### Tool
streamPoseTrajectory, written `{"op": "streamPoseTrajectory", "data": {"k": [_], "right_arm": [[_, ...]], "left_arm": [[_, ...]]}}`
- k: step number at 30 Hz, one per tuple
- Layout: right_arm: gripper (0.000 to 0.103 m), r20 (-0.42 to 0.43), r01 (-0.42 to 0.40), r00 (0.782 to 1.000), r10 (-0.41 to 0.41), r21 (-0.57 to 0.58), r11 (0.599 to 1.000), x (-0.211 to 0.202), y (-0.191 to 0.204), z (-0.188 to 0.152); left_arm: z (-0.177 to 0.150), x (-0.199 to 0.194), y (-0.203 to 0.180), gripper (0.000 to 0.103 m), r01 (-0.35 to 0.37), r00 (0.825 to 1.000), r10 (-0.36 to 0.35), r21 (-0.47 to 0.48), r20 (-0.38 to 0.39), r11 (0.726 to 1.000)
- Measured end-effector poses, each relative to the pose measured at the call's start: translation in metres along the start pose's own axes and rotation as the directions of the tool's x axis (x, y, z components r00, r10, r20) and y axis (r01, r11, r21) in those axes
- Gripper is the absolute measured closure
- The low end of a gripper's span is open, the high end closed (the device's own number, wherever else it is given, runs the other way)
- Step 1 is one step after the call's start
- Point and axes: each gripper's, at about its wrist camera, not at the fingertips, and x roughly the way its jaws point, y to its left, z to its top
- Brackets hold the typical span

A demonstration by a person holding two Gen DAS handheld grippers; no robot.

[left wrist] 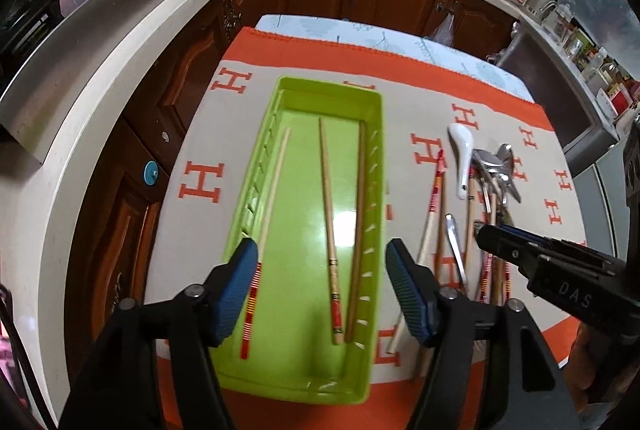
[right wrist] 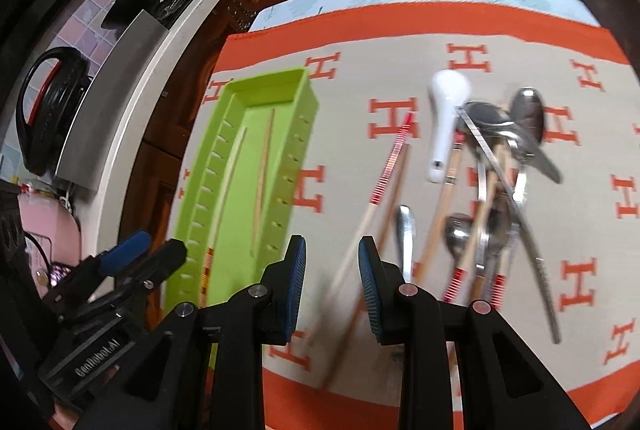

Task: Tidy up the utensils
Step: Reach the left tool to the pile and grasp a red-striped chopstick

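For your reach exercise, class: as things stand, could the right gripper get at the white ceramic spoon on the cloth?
Probably yes. The right gripper is open and empty, and the white ceramic spoon lies uncovered at the far left edge of the metal spoon pile. Only red-striped chopsticks lie between them, flat on the cloth.

The slotted plastic tray (left wrist: 320, 374) is lime green. The woven cloth (right wrist: 360, 70) is beige, orange-bordered, patterned with orange H letters. The ceramic spoon (left wrist: 462, 154) is white; both grippers' ribbed pads (left wrist: 236, 290) are blue.

Bright, even light; glare on the green tray (left wrist: 340, 222); right view motion-blurred; fisheye-bent edges.
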Motion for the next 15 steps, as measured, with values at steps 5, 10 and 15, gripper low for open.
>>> {"op": "streamPoseTrajectory", "data": {"k": [5, 10, 15], "right_arm": [[0.075, 0.061, 0.062, 0.996, -0.061, -0.021, 0.998, -0.028, -0.022, -0.017], [0.073, 0.114, 0.12, 0.987, -0.116, -0.029, 0.992, -0.051, -0.044, -0.026], [0.073, 0.135, 0.142, 0.981, -0.139, -0.014, 0.99, -0.062, -0.068, -0.029]], "left_arm": [[-0.005, -0.017, -0.02, 0.034, -0.005, 0.998, 0.004, 0.013, 0.069, 1.0], [-0.006, -0.021, -0.044, 0.034, 0.009, 0.996, -0.012, 0.037, 0.087, 0.999], [-0.003, -0.012, -0.065, 0.034, 0.01, 0.997, -0.015, 0.06, 0.08, 0.998]]}}
